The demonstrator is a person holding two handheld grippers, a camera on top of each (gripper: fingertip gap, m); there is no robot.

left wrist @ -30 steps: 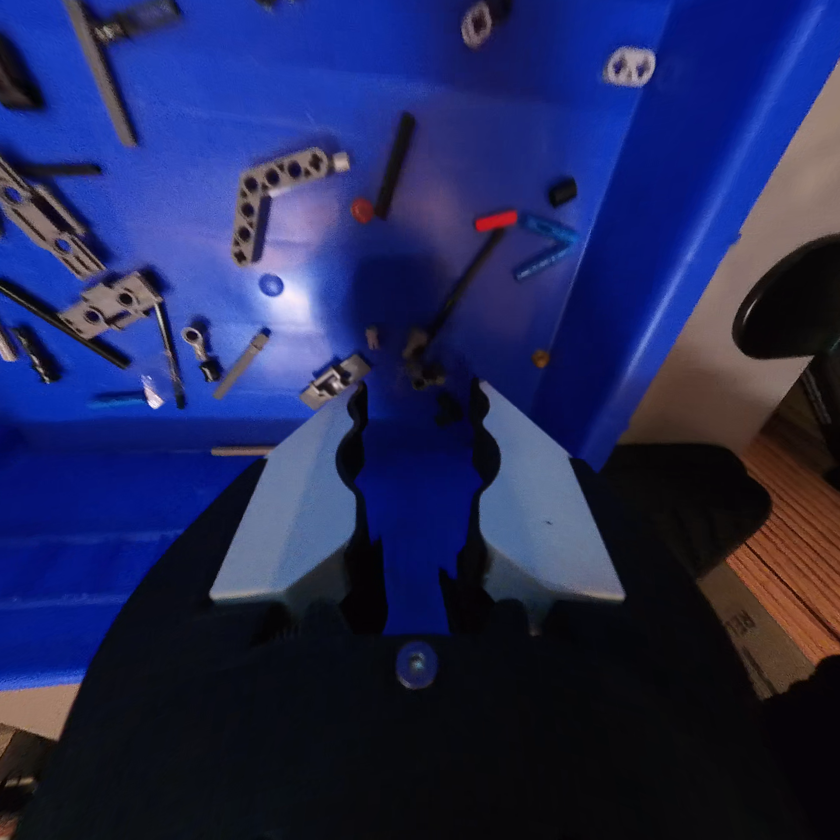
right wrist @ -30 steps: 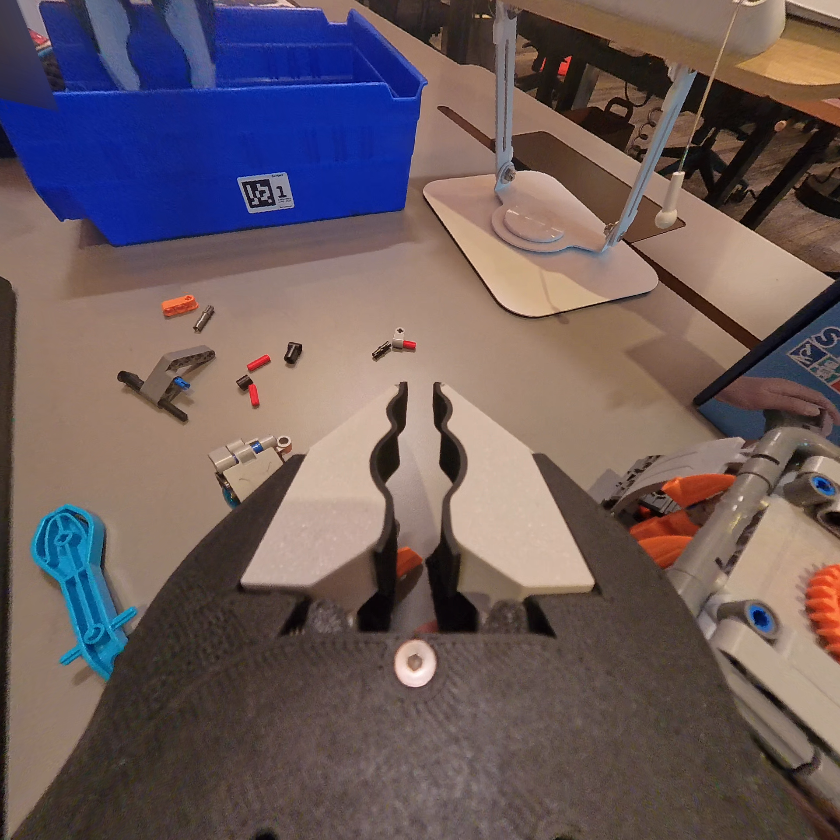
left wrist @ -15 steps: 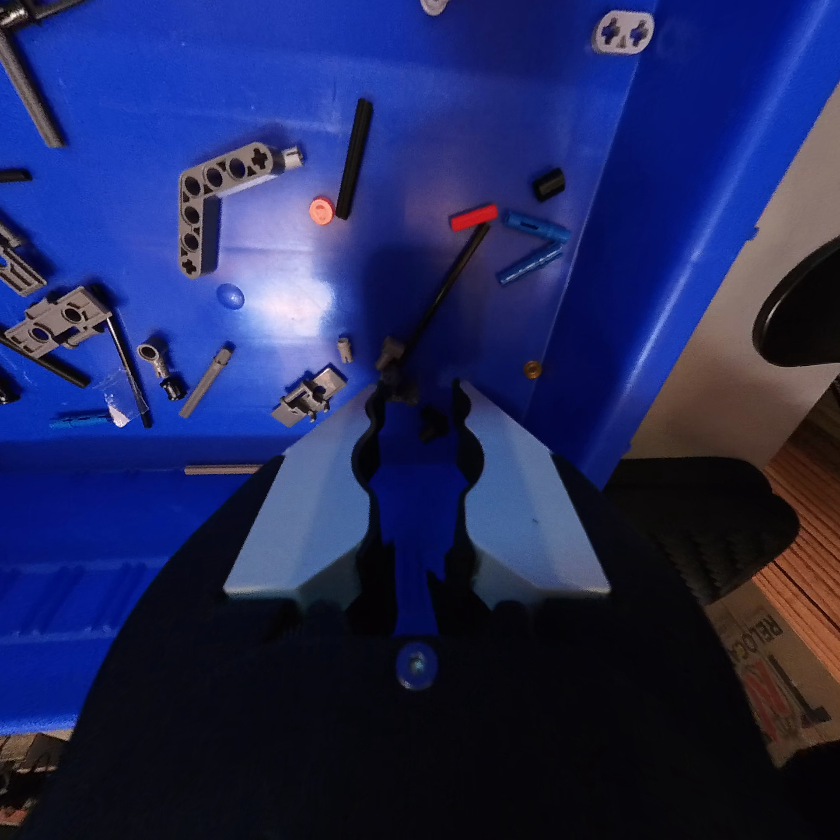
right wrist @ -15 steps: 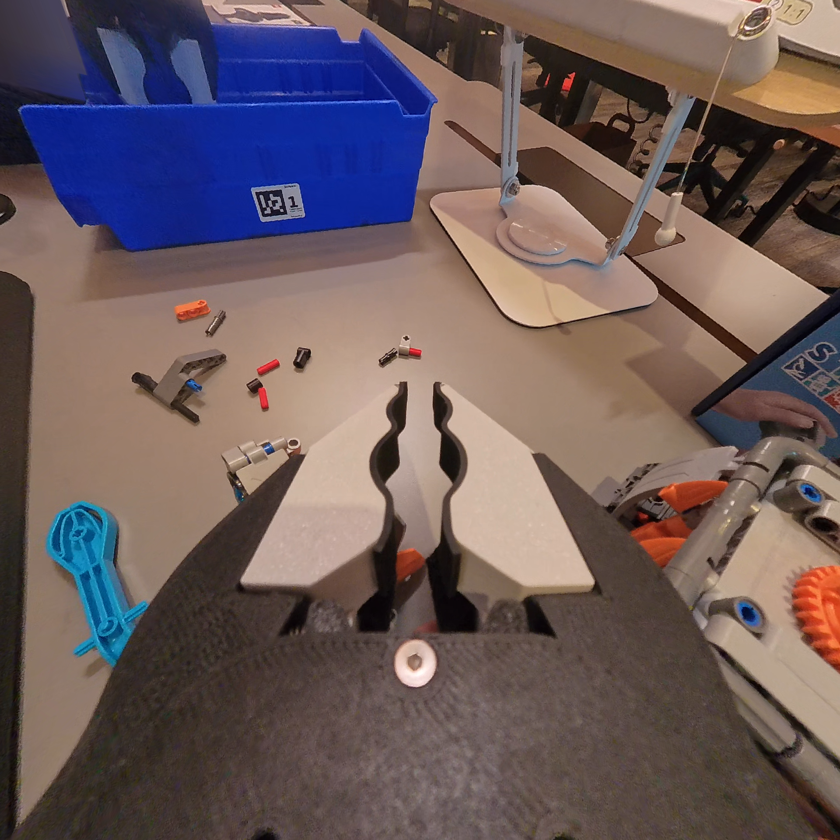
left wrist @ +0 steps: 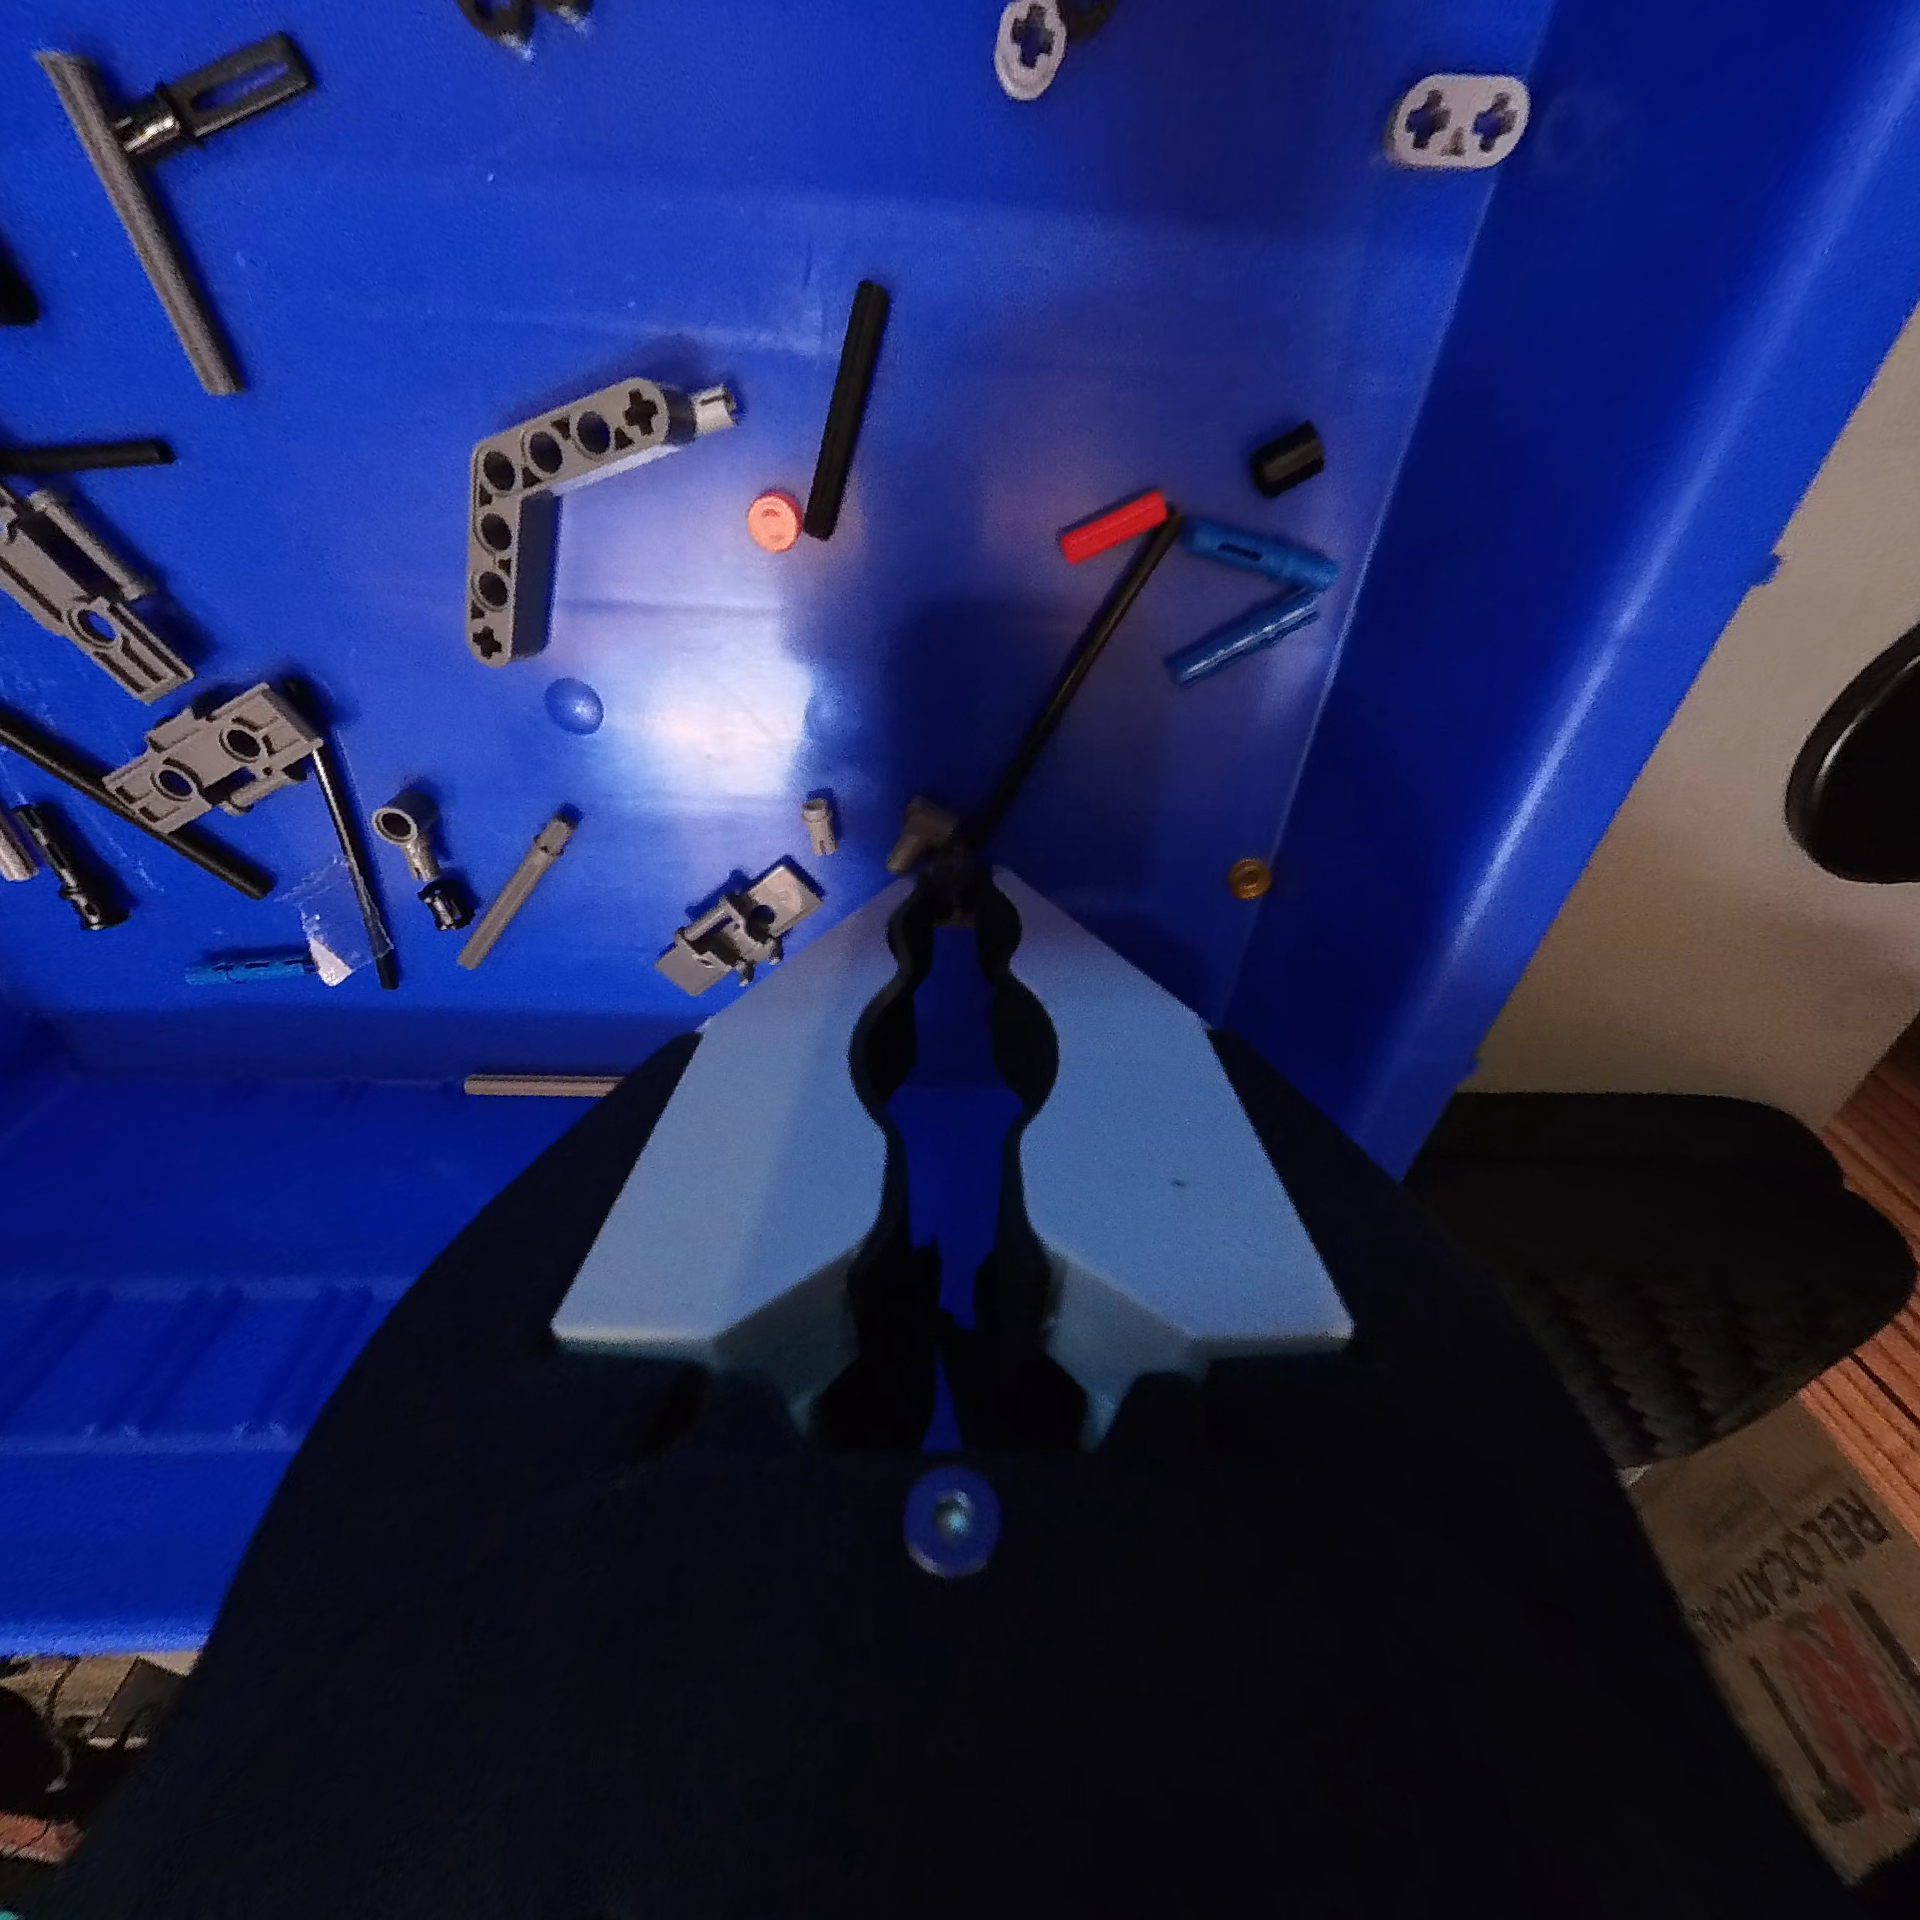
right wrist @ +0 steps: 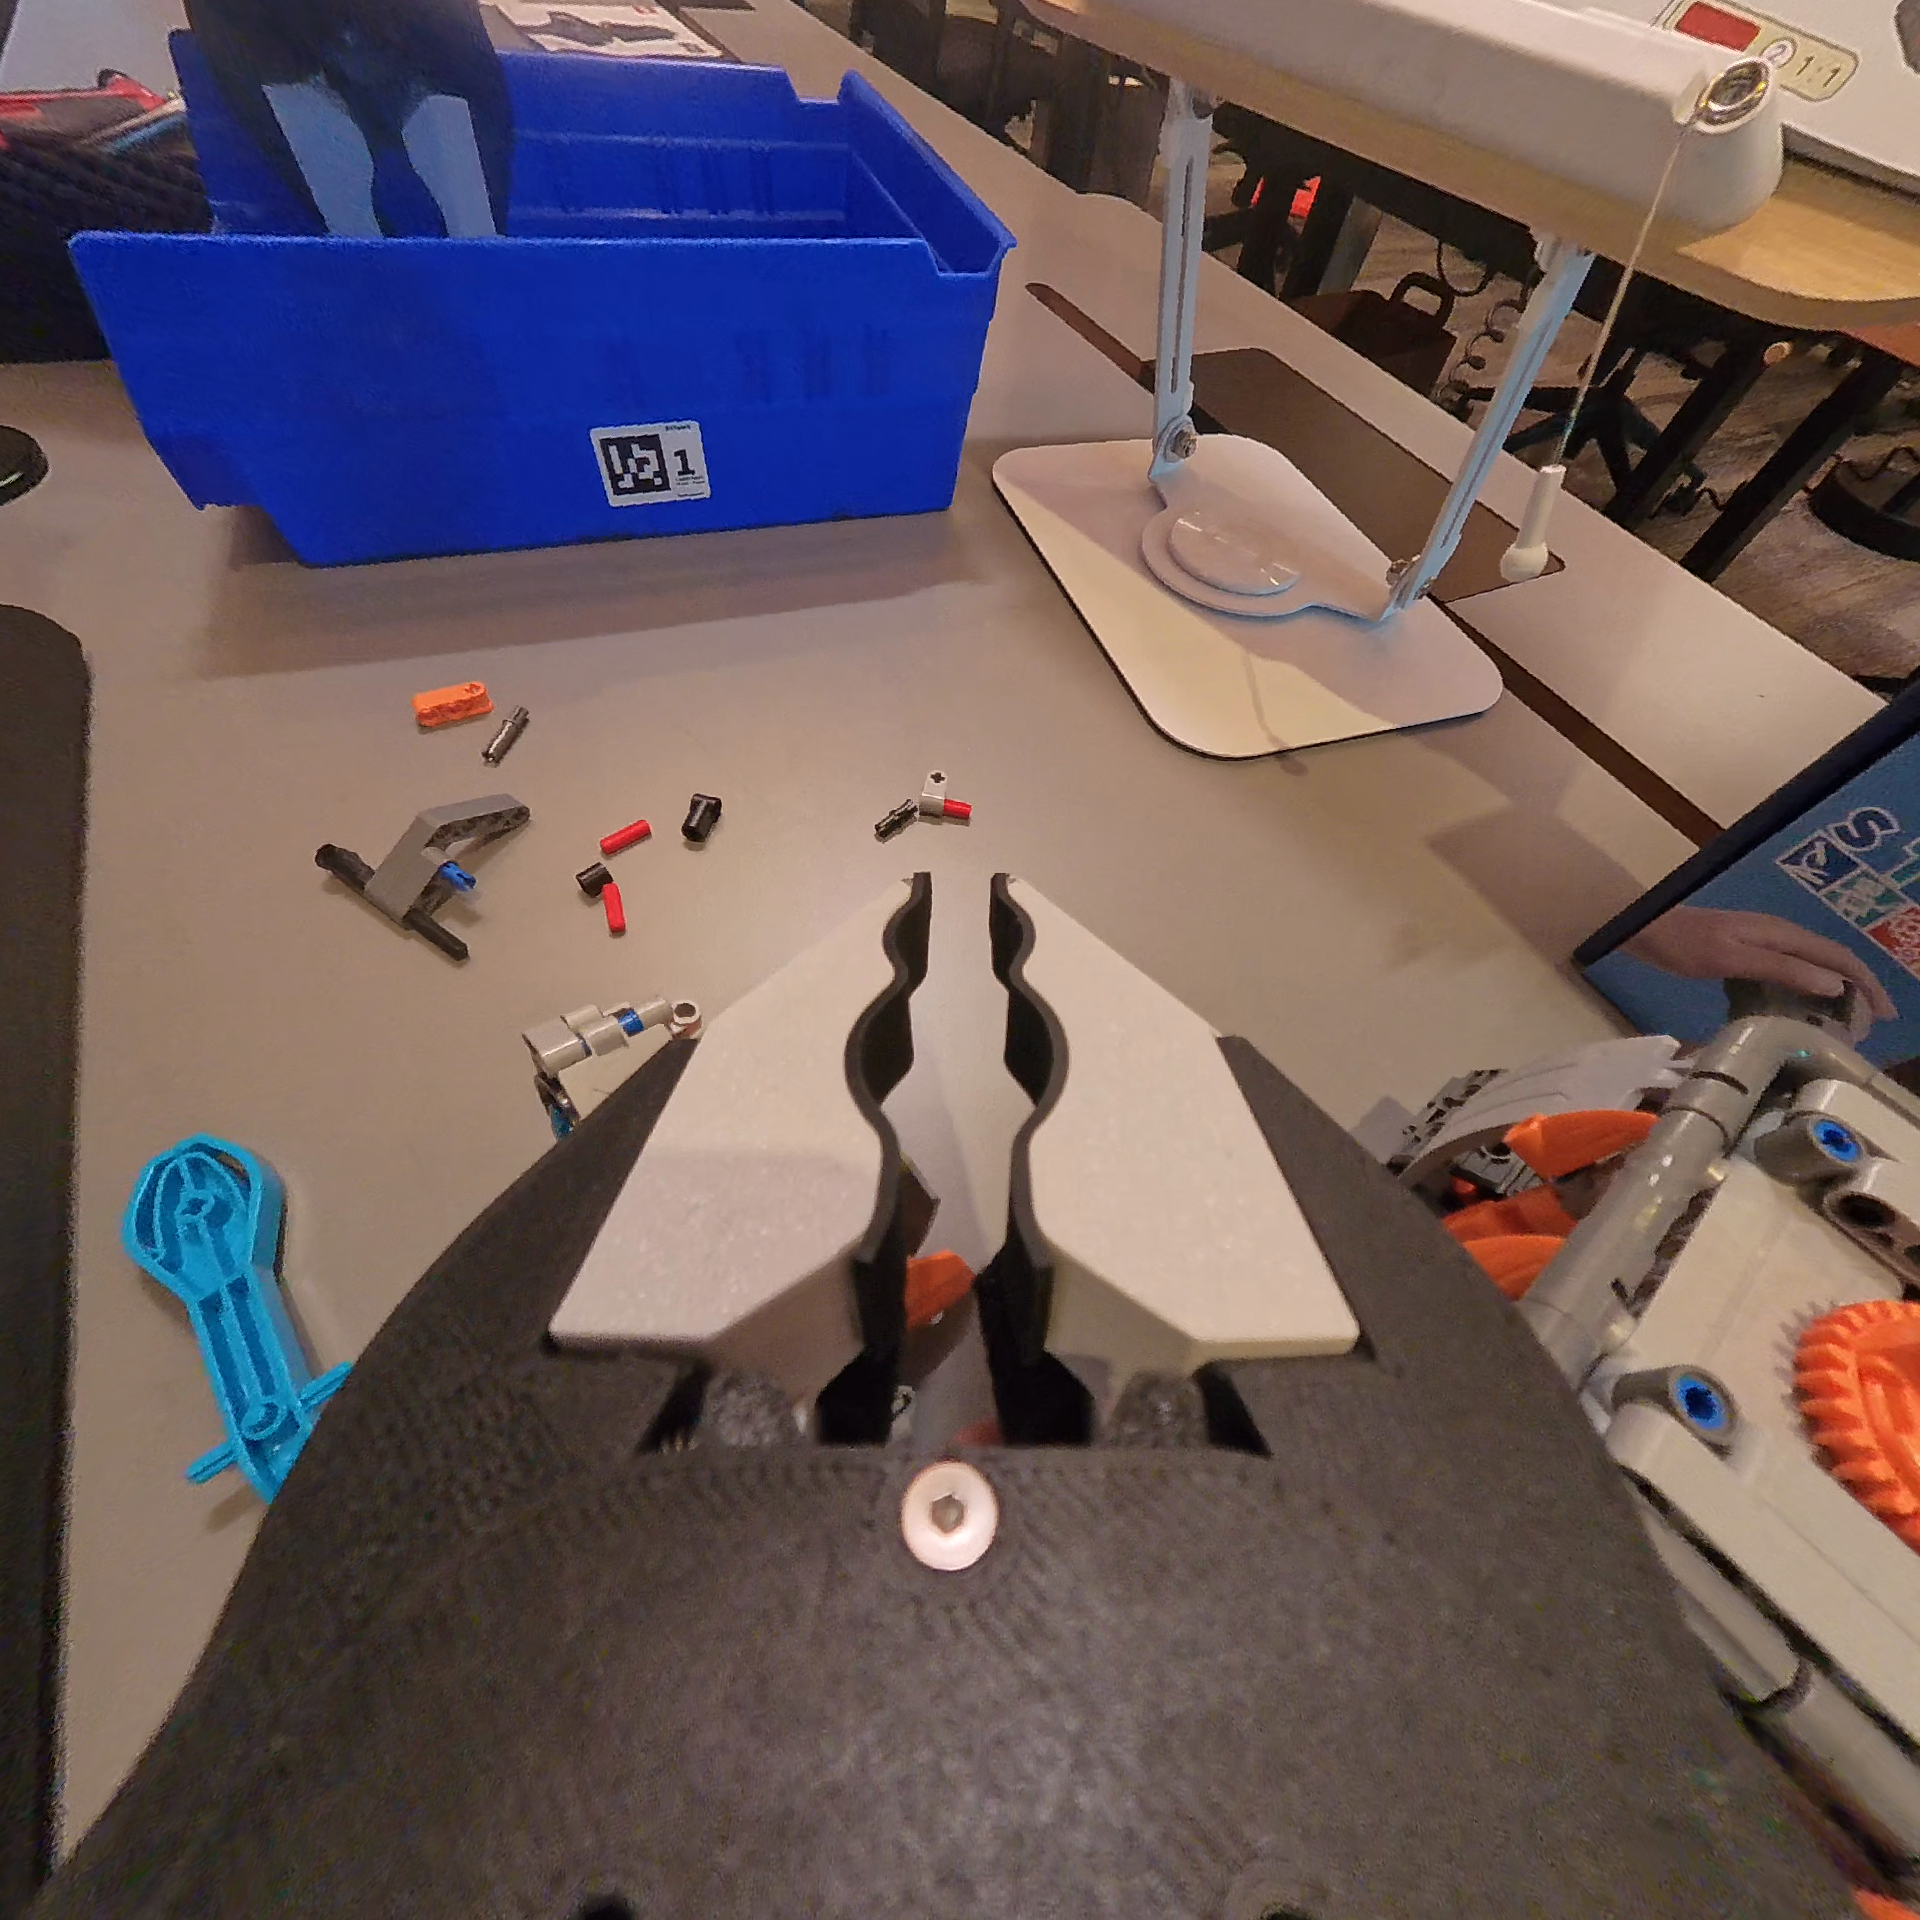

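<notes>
Inside the blue bin [left wrist: 1455,623], the left gripper [left wrist: 948,883] has its jaws pinched on the near end of a black axle [left wrist: 1081,686], not lifted, while the right gripper [right wrist: 954,881] hovers above the table [right wrist: 1039,675], jaws narrowly apart and empty.

Right hand-held gripper [right wrist: 951,881] nearly closed, empty, above table [right wrist: 831,665]

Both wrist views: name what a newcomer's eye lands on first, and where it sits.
The blue bin at the table's far left dominates, its floor strewn with small construction pieces. Inside it, the left gripper has its tips closed around the near end of a thin black axle. The right gripper hovers slightly open over the table, beside a grey-and-orange geared model at right.
</notes>
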